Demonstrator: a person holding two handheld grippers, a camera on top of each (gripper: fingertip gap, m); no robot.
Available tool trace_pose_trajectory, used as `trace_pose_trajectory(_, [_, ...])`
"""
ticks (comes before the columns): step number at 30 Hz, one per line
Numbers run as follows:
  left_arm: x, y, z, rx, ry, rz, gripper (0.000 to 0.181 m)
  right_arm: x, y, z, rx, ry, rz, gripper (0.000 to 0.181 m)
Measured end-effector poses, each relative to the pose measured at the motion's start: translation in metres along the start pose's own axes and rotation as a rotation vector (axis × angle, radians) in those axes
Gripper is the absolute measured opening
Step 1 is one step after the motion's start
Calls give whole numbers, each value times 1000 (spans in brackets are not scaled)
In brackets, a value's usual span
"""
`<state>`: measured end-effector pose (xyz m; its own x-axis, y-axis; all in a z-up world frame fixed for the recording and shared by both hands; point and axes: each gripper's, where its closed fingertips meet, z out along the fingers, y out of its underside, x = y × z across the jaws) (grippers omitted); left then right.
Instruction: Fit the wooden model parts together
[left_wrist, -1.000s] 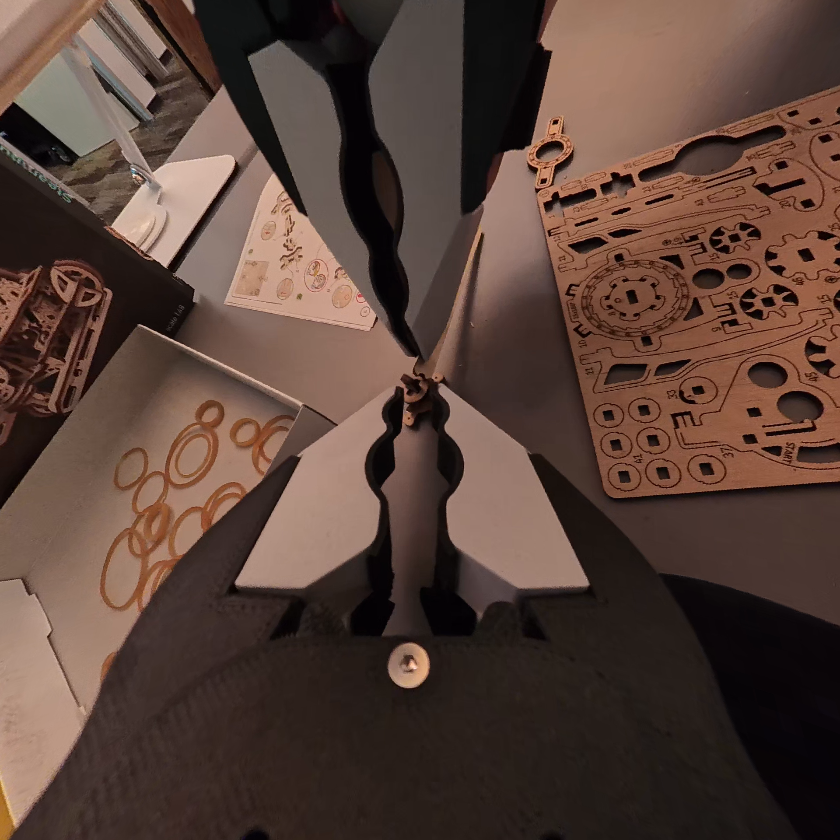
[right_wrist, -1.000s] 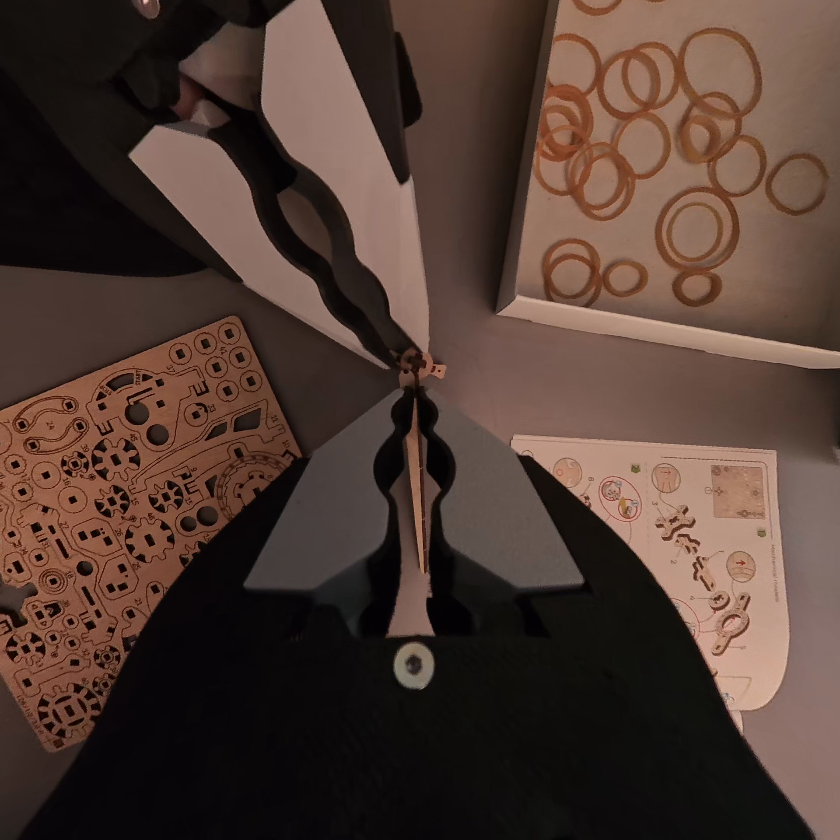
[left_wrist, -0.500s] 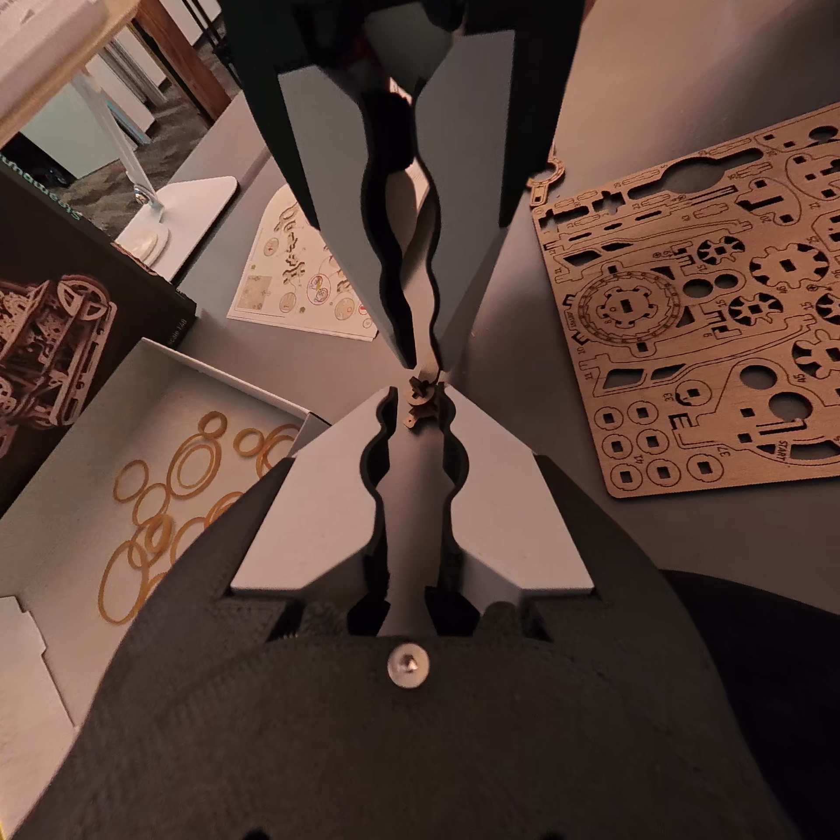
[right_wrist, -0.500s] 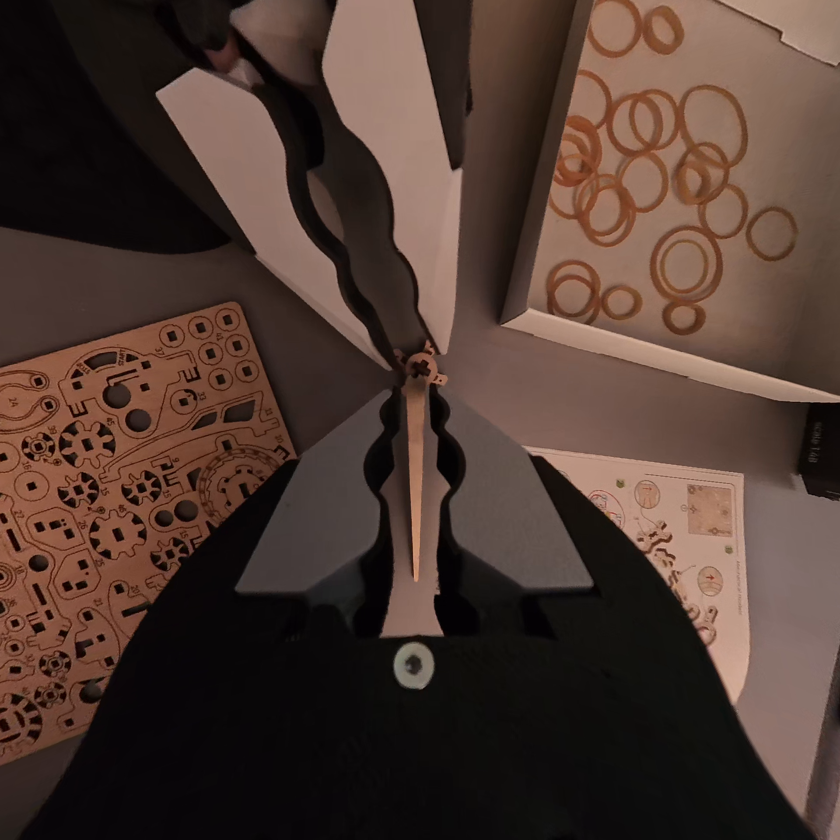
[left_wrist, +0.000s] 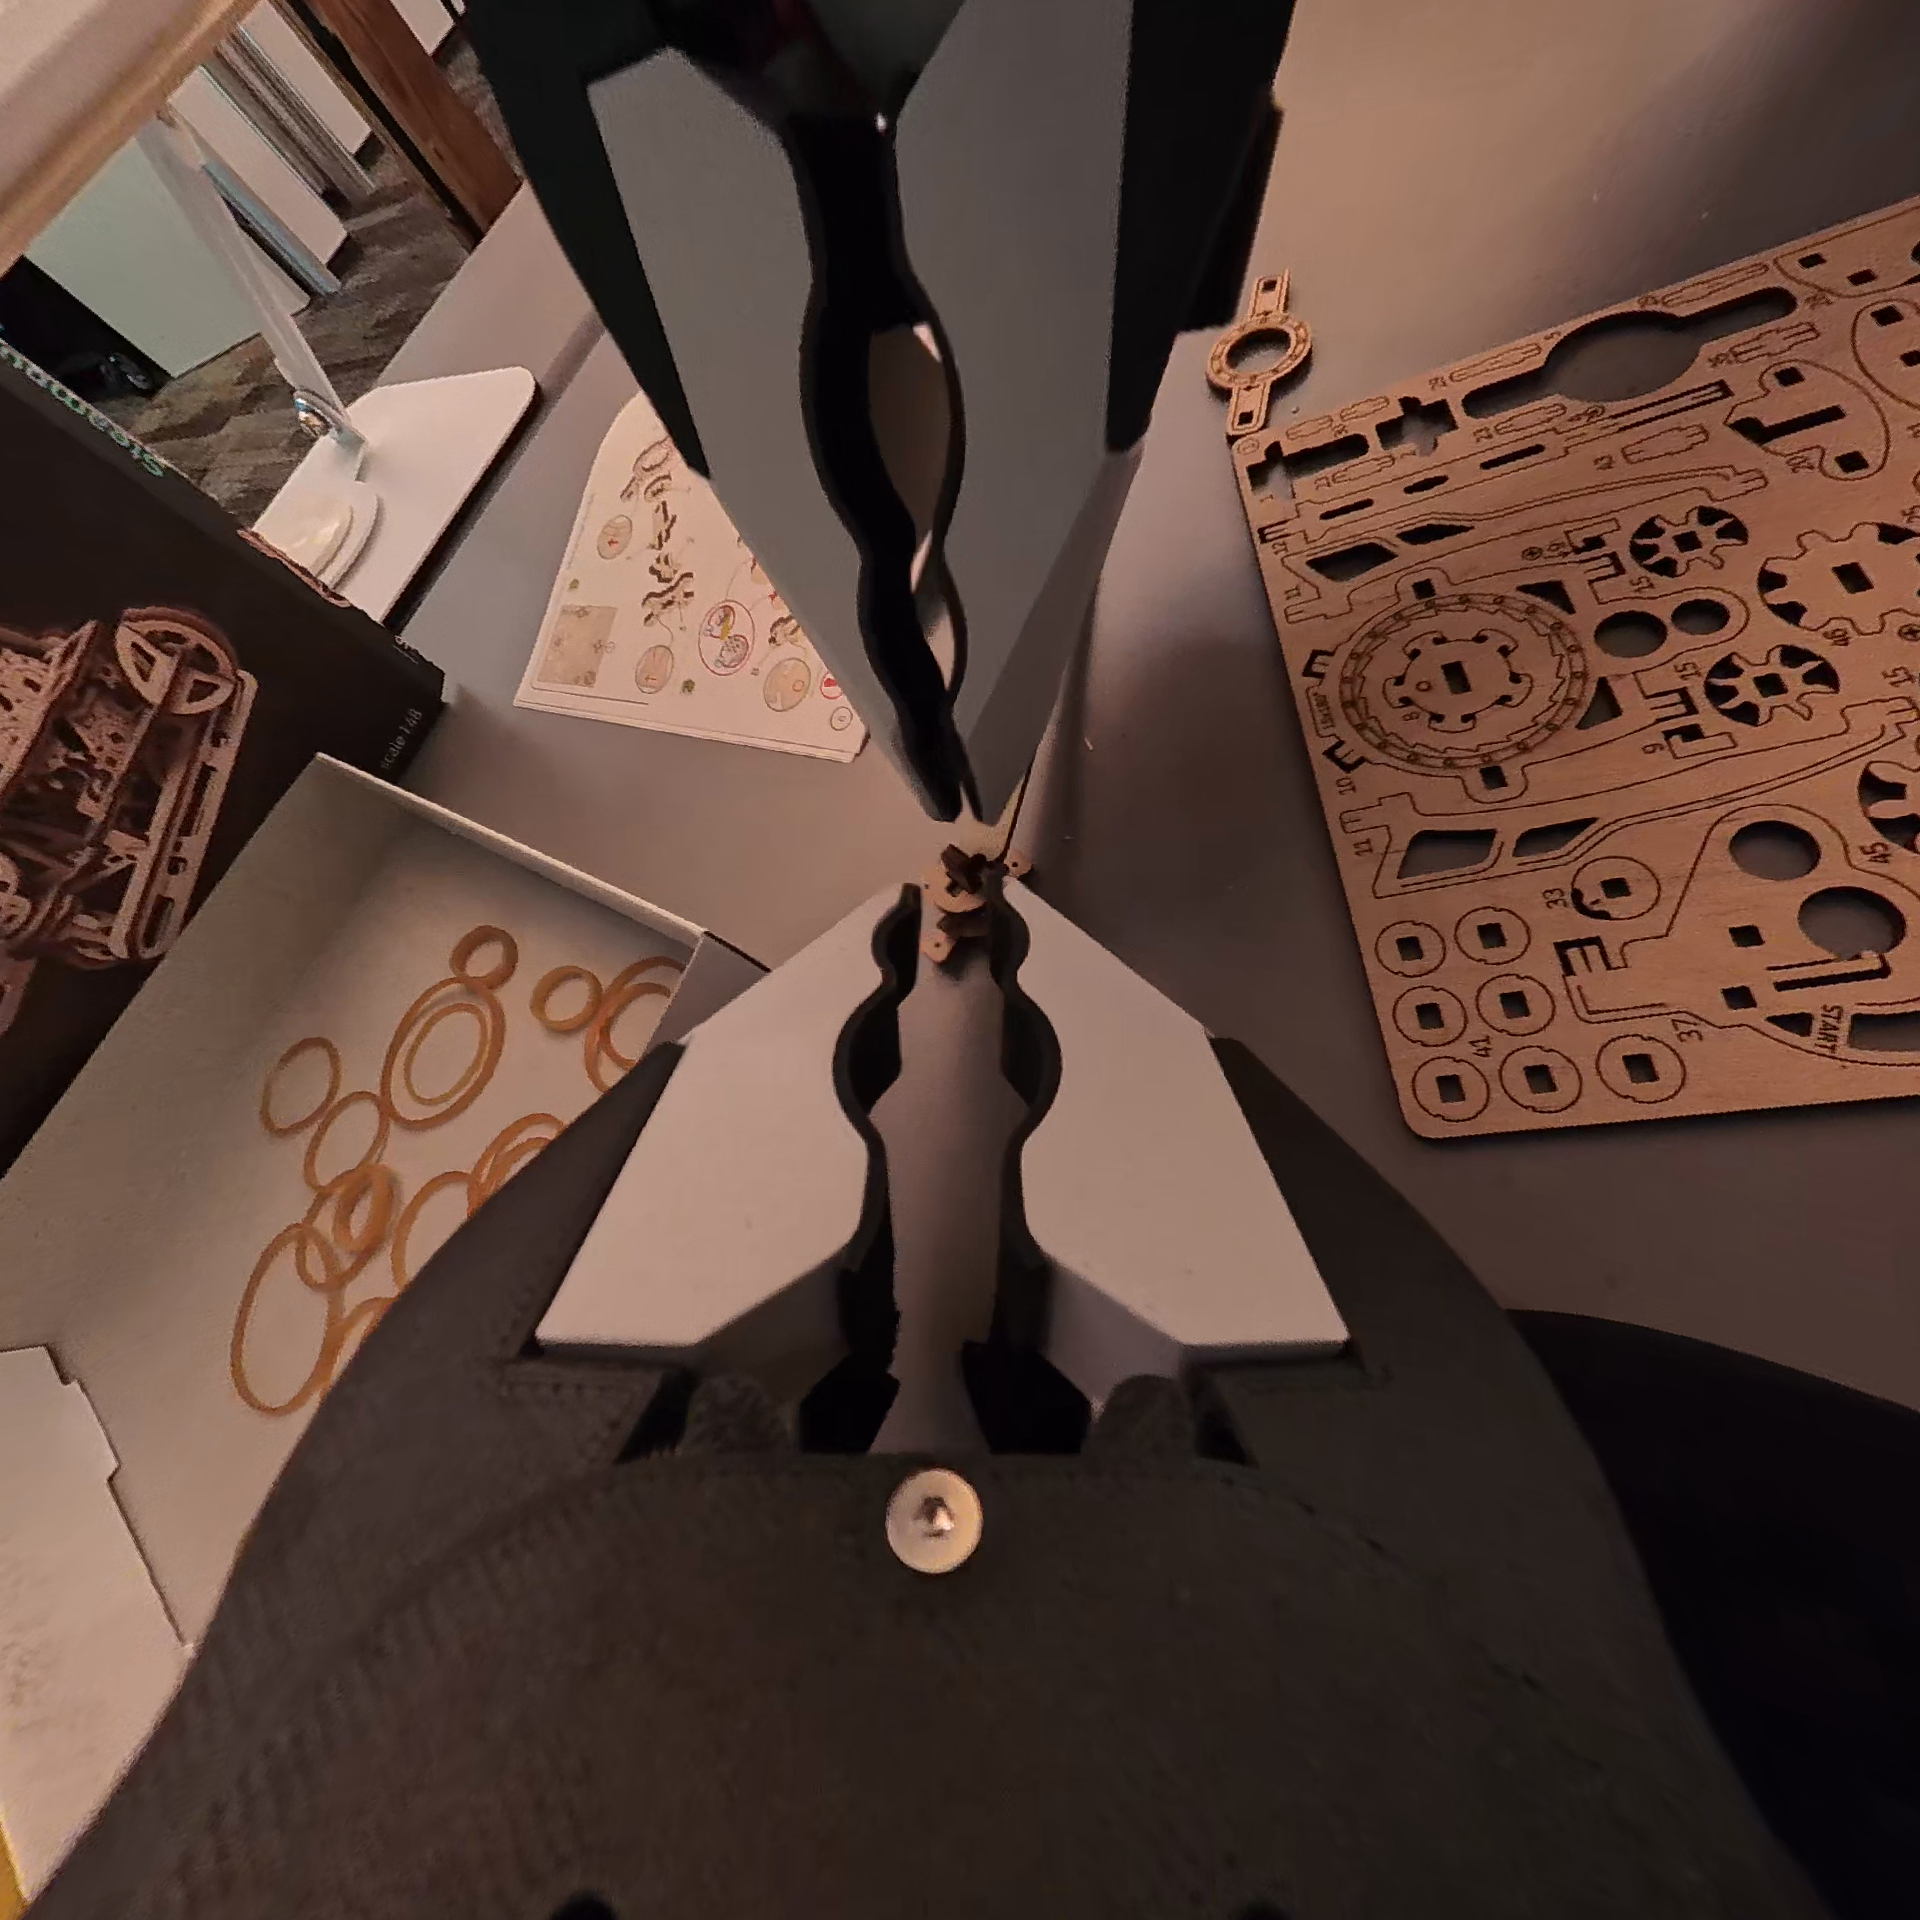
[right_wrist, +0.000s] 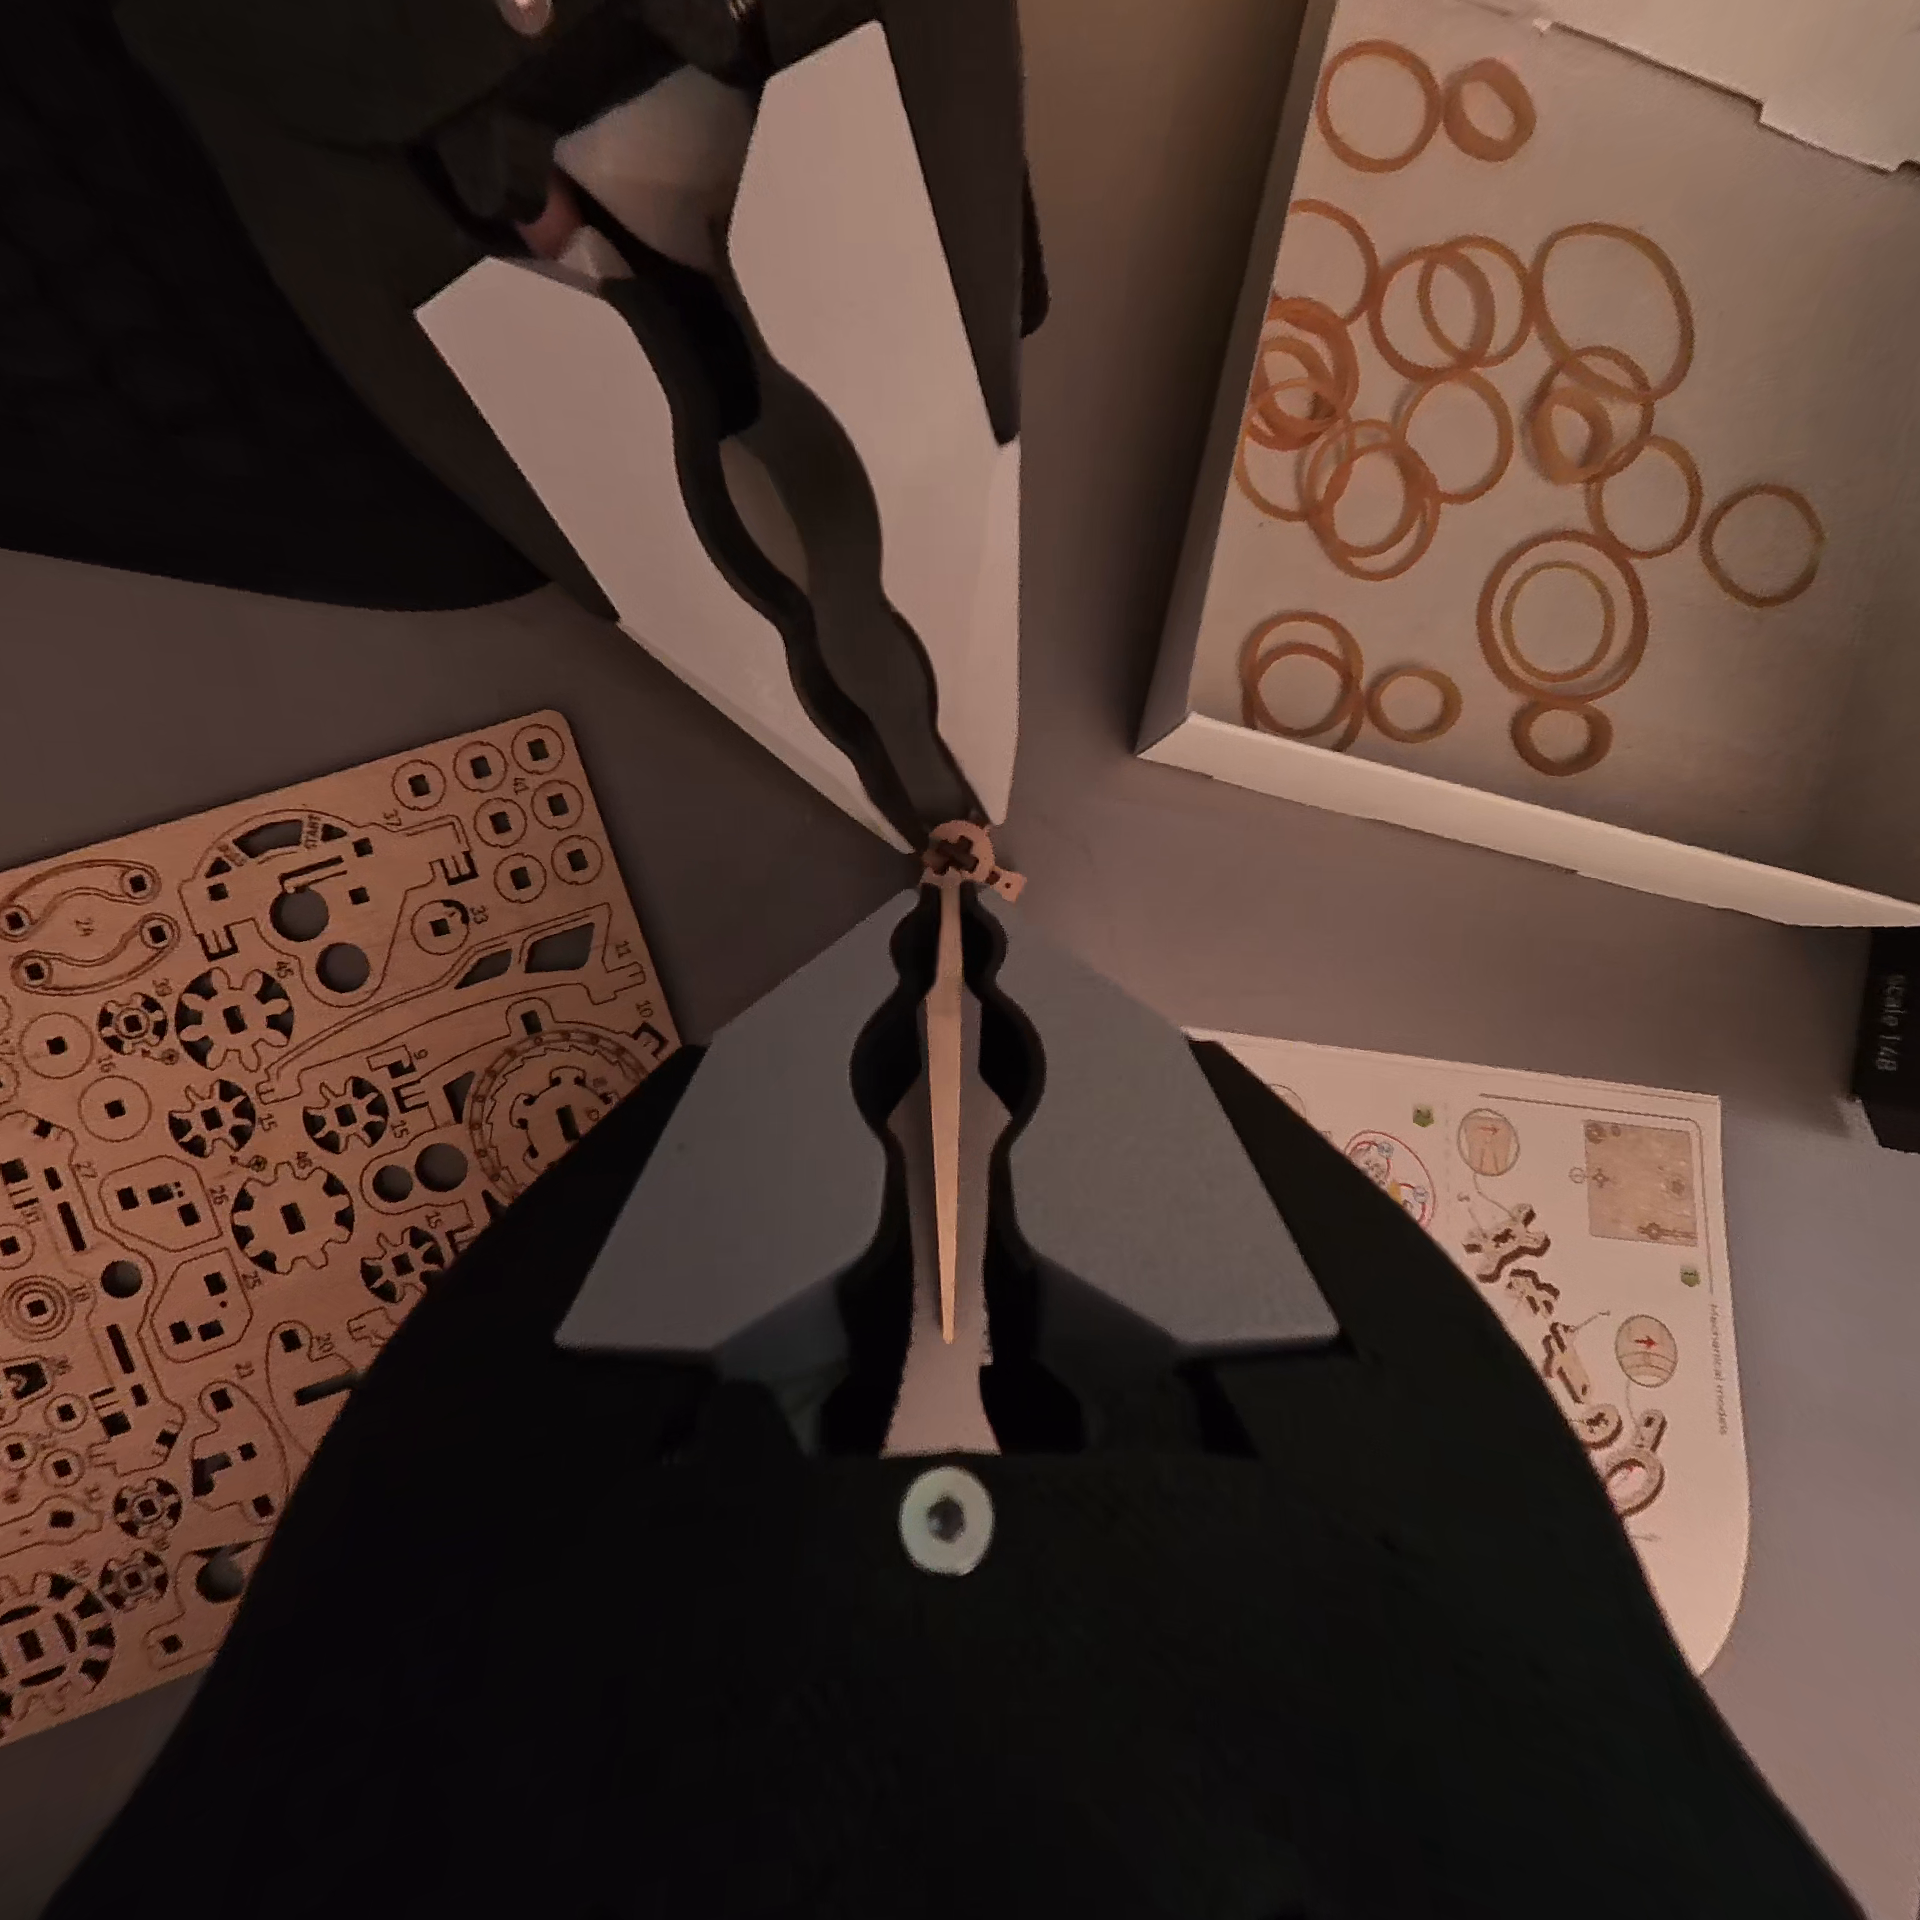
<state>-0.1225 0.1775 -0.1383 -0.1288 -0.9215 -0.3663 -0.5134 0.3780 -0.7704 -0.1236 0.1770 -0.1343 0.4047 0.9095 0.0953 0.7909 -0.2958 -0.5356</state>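
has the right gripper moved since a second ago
Yes. In the left wrist view the right gripper has swung upright against the fixed wooden sheet, uncovering the loose ring piece; its tip stays at the small wooden part.

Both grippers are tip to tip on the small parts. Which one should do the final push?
Right, probably. The right gripper pinches a long stick aimed at the hub, so it can drive along that axis. The left gripper only pinches the hub; better it braces.
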Motion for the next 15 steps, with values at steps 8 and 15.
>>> trace_pose_trajectory(8, [0, 0, 1, 1, 5, 20, 12, -2, 4, 5, -17, -8, -20, 6])
trace_pose_trajectory(15, [0, 3, 5, -24, 1, 31, 10, 3, 5, 5, -17, 10, -12, 4])
